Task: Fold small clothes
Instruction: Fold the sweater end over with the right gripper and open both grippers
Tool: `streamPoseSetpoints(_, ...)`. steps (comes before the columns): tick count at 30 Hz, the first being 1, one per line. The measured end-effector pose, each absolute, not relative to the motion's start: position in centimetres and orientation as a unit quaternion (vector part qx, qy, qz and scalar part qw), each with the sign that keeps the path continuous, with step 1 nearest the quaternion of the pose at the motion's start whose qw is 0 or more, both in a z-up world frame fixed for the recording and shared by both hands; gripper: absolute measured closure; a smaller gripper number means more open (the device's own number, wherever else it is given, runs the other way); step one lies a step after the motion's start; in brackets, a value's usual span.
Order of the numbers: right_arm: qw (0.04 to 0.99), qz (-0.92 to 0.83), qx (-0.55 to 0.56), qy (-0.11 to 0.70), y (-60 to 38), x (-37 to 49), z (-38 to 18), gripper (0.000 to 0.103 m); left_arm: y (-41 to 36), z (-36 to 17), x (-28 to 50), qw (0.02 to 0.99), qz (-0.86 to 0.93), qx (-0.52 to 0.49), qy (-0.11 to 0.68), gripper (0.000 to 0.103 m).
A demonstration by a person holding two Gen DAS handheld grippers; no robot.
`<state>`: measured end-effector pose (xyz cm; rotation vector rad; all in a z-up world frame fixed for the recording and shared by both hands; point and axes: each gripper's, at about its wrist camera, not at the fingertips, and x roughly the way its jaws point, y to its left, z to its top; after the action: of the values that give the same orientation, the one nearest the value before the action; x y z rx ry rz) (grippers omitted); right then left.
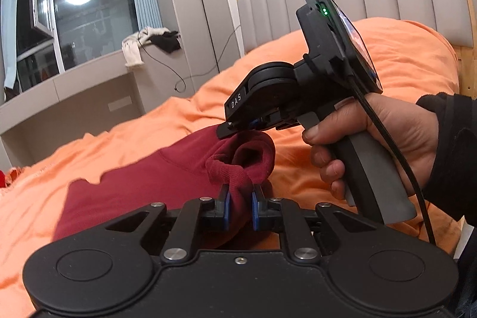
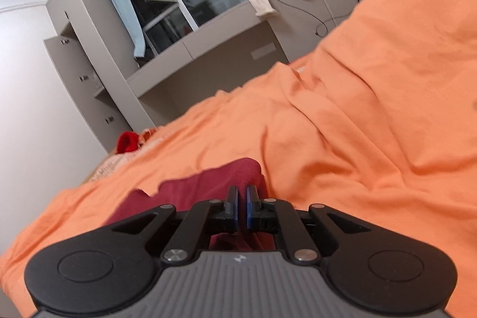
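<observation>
Now, from your left wrist, your left claw [image 1: 240, 206] is clenched on a bunched fold of the dark red knit garment [image 1: 143, 178] on the orange bedspread [image 1: 328, 157]; your right hand [image 1: 387, 145] holds the other tool just beyond. From your right wrist, your right claw [image 2: 242, 206] is pinched on that garment's edge.

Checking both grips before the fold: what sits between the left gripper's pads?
A bunched fold of the red garment fills the gap between the left gripper's pads, which press on it. The left wrist view shows this.
</observation>
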<state>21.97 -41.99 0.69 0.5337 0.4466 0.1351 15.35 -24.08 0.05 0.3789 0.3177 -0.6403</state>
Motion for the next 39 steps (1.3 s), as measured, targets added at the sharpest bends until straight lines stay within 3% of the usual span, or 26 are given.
streamPoseSetpoints(5, 0.933, 0.058, 0.265, 0.235, -42.3, 22.1, 0.0, 0.088, -24.0, -0.8, 16.0, 0.915, -0.317, 0.182, 0.172, 0.083)
streamPoseSetpoints(7, 0.933, 0.059, 0.265, 0.239, -42.3, 22.1, 0.0, 0.078, -23.6, -0.8, 16.3, 0.914, -0.321, 0.174, 0.179, 0.079)
streamPoseSetpoints(9, 0.932, 0.061, 0.263, 0.241, -42.1, 22.1, 0.0, 0.062, -23.2, -0.7, 16.4, 0.913, -0.325, 0.165, 0.18, 0.075)
streamPoseSetpoints(11, 0.932, 0.063, 0.259, 0.245, -41.9, 22.1, -0.1, 0.06, -22.7, -0.4, 16.5, 0.911, -0.335, 0.153, 0.185, 0.065)
streamPoseSetpoints(12, 0.932, 0.064, 0.257, 0.247, -41.8, 22.1, -0.1, 0.055, -22.4, -0.2, 16.5, 0.91, -0.34, 0.143, 0.188, 0.062)
streamPoseSetpoints(16, 0.932, 0.063, 0.253, 0.25, -41.8, 22.2, -0.2, 0.037, -21.0, 0.8, 16.9, 0.909, -0.353, 0.088, 0.204, 0.034)
streamPoseSetpoints(21, 0.934, 0.06, 0.252, 0.246, -41.9, 22.1, -0.2, 0.012, -18.6, 2.5, 16.8, 0.916, -0.344, 0.038, 0.202, 0.016)
streamPoseSetpoints(25, 0.93, 0.07, 0.263, 0.247, -42.1, 21.7, -0.1, 0.005, -16.5, 4.0, 17.0, 0.937, -0.299, 0.028, 0.179, 0.003)
streamPoseSetpoints(27, 0.929, 0.081, 0.265, 0.247, -42.0, 21.4, 0.0, 0.0, -15.4, 4.6, 17.7, 0.947, -0.269, 0.024, 0.175, 0.002)
streamPoseSetpoints(39, 0.937, 0.138, 0.183, 0.263, -40.2, 19.2, 1.6, 0.0, -7.6, 3.1, 24.0, 0.943, -0.176, -0.082, 0.271, 0.001)
